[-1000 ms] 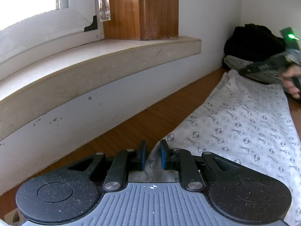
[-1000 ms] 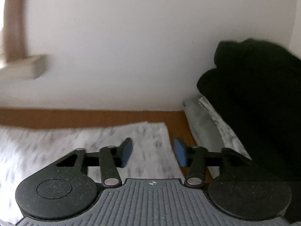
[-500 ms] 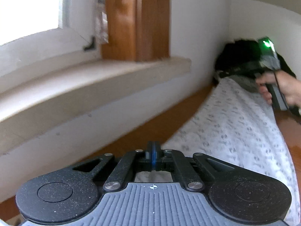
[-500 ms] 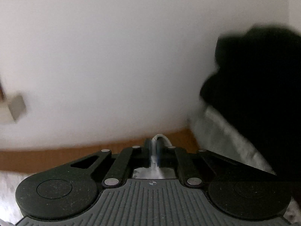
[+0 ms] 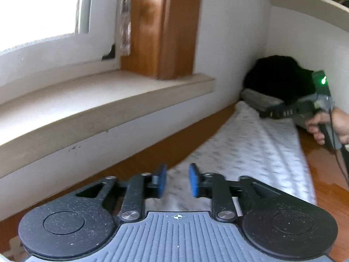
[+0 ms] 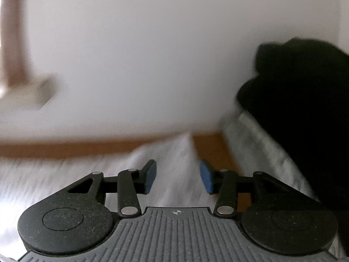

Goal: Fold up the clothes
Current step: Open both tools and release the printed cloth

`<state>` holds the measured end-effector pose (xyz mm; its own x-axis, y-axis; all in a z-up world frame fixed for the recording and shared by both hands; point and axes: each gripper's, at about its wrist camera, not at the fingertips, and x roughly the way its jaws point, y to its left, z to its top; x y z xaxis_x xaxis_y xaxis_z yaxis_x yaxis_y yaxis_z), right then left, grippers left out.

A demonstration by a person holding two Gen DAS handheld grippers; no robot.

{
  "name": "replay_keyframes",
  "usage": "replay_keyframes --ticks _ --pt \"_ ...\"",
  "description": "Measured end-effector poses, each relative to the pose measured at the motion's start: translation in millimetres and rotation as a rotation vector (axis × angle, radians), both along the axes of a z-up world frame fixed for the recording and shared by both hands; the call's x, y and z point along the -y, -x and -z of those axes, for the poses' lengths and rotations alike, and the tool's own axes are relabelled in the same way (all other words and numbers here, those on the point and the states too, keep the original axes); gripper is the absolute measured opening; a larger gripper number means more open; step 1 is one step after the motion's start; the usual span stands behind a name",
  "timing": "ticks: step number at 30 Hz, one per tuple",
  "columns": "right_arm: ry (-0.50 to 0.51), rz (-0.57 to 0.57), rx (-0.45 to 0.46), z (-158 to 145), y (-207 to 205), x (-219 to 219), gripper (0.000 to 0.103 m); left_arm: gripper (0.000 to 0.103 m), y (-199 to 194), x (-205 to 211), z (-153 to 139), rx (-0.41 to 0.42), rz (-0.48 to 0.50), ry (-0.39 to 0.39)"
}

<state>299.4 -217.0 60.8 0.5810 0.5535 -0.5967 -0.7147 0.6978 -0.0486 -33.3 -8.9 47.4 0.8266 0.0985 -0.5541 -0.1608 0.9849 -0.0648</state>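
A white garment with a small grey print [image 5: 250, 150] lies as a long folded strip on the wooden table [image 5: 327, 174]. My left gripper [image 5: 177, 180] is open above the strip's near end, blue pads apart with nothing between them. In the right wrist view the same white garment [image 6: 170, 163] lies under my right gripper [image 6: 177, 175], which is open over the far corner. The left wrist view shows the right gripper [image 5: 270, 113] held by a hand [image 5: 331, 126] at the far end.
A black garment [image 5: 281, 76] rests on a folded grey one [image 5: 259, 100] in the far corner by the white wall. A window sill [image 5: 104, 100] and wooden frame [image 5: 161, 26] run along the left. Bare wooden table [image 6: 209, 146] shows beside the strip.
Both grippers were shut on the garment's edge half a second ago. Now both have opened and let go, and the cloth lies down on the table.
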Motion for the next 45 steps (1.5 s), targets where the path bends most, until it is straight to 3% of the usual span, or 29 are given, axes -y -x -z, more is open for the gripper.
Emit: replay_keyframes --ticks 4,8,15,19,25,31,36,40,42,43,45 --pt "0.015 -0.076 -0.031 7.4 30.6 27.0 0.053 0.045 33.6 16.6 -2.5 -0.01 0.016 -0.019" --pt "0.043 -0.113 -0.012 21.9 46.6 36.4 0.062 0.047 74.3 18.9 1.8 -0.032 -0.034 -0.025" --pt "-0.001 -0.083 -0.015 22.3 51.4 56.7 0.063 0.052 144.1 0.7 0.4 -0.039 -0.191 -0.052" --pt "-0.022 -0.069 -0.006 24.2 52.1 53.9 0.063 0.06 186.5 -0.7 -1.6 -0.032 -0.268 -0.09" --pt "-0.037 -0.068 -0.023 22.4 50.1 51.9 0.065 0.061 242.0 -20.8 5.9 -0.06 -0.38 -0.078" --pt "-0.038 -0.064 -0.027 21.0 51.0 52.4 0.067 0.063 273.3 -46.0 10.4 -0.086 -0.46 -0.087" --pt "-0.039 -0.062 -0.027 22.7 51.0 51.7 0.069 0.064 288.3 -57.6 5.1 -0.019 -0.462 -0.026" --pt "-0.04 -0.068 -0.027 24.0 50.0 51.1 0.069 0.064 291.0 -68.9 -13.2 -0.017 -0.485 -0.147" --pt "-0.04 -0.066 -0.027 24.0 51.1 51.4 0.069 0.051 290.4 -83.5 -22.2 -0.05 -0.493 -0.237" --pt "-0.04 -0.065 -0.027 24.0 51.2 51.2 0.069 0.039 290.0 -92.3 -24.7 -0.087 -0.502 -0.278" --pt "-0.039 -0.064 -0.026 23.9 51.7 50.8 0.07 0.038 290.5 -110.4 -28.1 -0.147 -0.518 -0.324"
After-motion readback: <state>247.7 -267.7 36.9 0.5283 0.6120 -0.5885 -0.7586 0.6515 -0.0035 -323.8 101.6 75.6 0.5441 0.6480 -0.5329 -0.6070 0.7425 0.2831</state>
